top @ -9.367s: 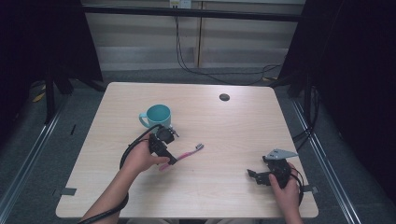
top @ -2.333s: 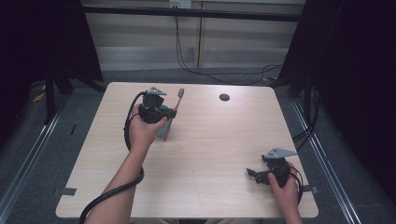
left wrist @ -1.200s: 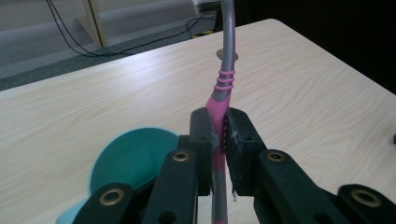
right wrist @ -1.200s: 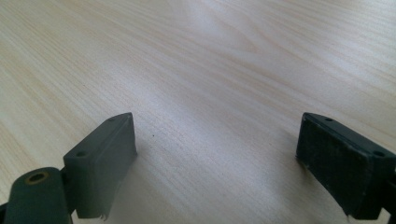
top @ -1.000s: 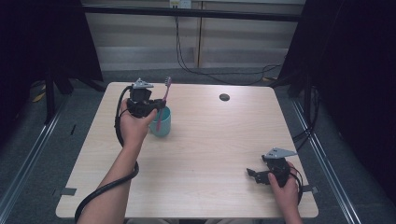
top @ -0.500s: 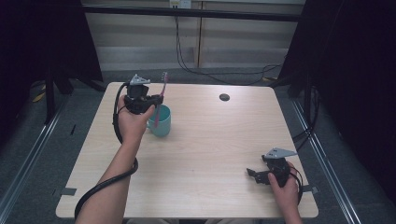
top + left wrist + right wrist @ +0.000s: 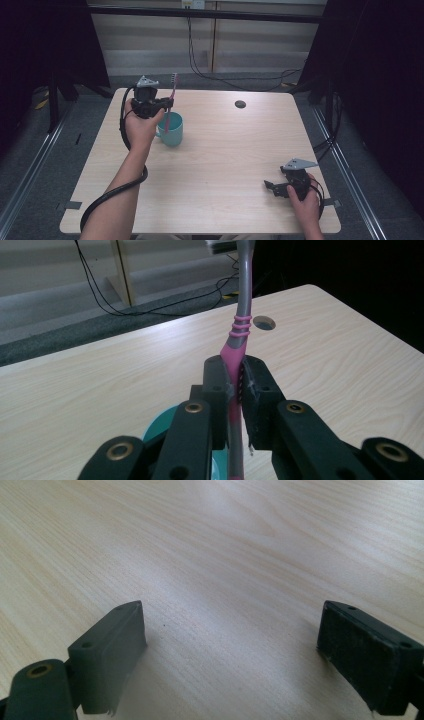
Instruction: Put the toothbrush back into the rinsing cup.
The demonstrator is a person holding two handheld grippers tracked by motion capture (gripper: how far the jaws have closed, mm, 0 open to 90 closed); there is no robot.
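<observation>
A: Starting at the left, what is there?

B: The left hand holds the left gripper up over the far left part of the table. Its jaws are clamped on a toothbrush.

A: How does the toothbrush sit?

B: Nearly upright, bristle end on top. In the left gripper view the left gripper pinches the pink part of the handle, and the grey neck of the toothbrush rises above the jaws, with three thin pink rings on it. The head is blurred at the top edge.

A: And below it?

B: A teal cup stands on the table, just right of the hand. The toothbrush's lower end goes down into the cup's mouth. In the left gripper view the cup shows under the jaws, mostly hidden. I can't tell whether the toothbrush touches the bottom.

A: Further right?

B: A small dark round hole lies in the tabletop near the far edge, well apart from the cup.

A: And the right side?

B: The right gripper rests at the near right corner, held by the right hand. In the right gripper view its jaws stand wide apart, with bare wood between them.
</observation>
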